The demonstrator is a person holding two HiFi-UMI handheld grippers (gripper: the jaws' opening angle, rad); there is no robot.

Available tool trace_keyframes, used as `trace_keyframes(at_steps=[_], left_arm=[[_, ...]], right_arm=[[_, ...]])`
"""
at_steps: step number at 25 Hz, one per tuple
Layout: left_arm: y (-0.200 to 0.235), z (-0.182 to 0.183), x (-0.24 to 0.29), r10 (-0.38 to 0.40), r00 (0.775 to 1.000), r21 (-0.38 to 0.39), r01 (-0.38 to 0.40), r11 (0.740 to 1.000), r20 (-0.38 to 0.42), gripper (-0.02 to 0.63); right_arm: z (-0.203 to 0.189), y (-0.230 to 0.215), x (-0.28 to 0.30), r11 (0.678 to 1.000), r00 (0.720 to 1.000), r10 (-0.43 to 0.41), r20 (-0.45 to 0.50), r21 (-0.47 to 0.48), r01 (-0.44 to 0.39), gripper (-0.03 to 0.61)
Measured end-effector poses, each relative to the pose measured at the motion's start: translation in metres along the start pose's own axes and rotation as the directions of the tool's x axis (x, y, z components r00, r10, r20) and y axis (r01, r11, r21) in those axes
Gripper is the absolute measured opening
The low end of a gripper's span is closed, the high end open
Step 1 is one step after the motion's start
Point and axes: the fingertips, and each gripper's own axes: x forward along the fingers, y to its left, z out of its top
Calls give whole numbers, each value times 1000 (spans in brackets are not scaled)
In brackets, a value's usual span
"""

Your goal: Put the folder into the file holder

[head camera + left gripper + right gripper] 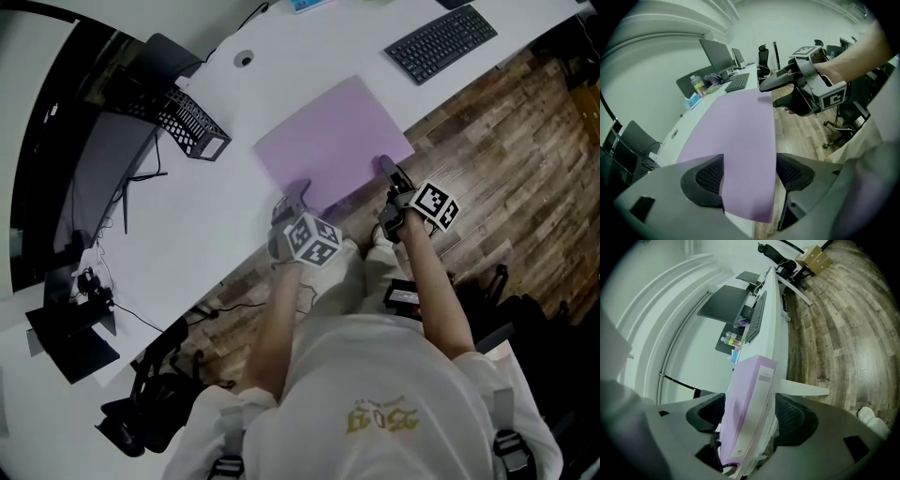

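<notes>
Folder [333,136], lilac: flat on white desk [225,206], long axis parallel to the desk's front edge, labelled spine toward the person, near long edge slightly overhanging.
Left gripper [298,195]: jaws apart, straddling the near left corner, gripping nothing.
Right gripper [389,173]: jaws spread wide, one above and one below the spine, pads not pressing.
File holder [192,124], black mesh: well apart, far left, white desk surface between.
Keyboard [441,42]: far right.

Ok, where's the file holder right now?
In the head view, the black mesh file holder sits on the white desk, up and left of the purple folder, next to the dark monitor.
</notes>
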Motion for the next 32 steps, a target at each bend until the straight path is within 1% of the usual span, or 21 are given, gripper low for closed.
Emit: trace_keyframes(at_steps=[2, 8, 12, 16, 19, 26, 32], left_arm=[[-1, 0, 1, -1, 1000, -9, 1, 1000, 3, 362], [-1, -2, 3, -15, 1000, -25, 14, 1000, 0, 362], [-2, -1, 4, -18, 1000, -30, 18, 999, 9, 360], [-3, -1, 2, -16, 1000, -31, 16, 999, 12, 359], [-4, -1, 3, -18, 1000, -35, 19, 999, 16, 357], [-4, -2, 3, -19, 1000, -33, 20, 999, 17, 356], [-5, 0, 3, -21, 1000, -36, 21, 999, 17, 356]], right_arm=[[-1, -2, 4, 1000, 1000, 0, -4, 3, 0, 328], [-4, -2, 13, 998, 1000, 11, 0, 59, -11, 327], [-3, -4, 20, 998, 1000, 20, -2, 62, -20, 327], [-2, -1, 26, 999, 1000, 26, -5, 47, -25, 316], [-1, -1, 32, 998, 1000, 30, -10, 55, -29, 309], [-2, -5, 34, 998, 1000, 30, 0, 60, -30, 273], [0, -5, 32, 996, 998, 60, 1, 73, -60, 253]])
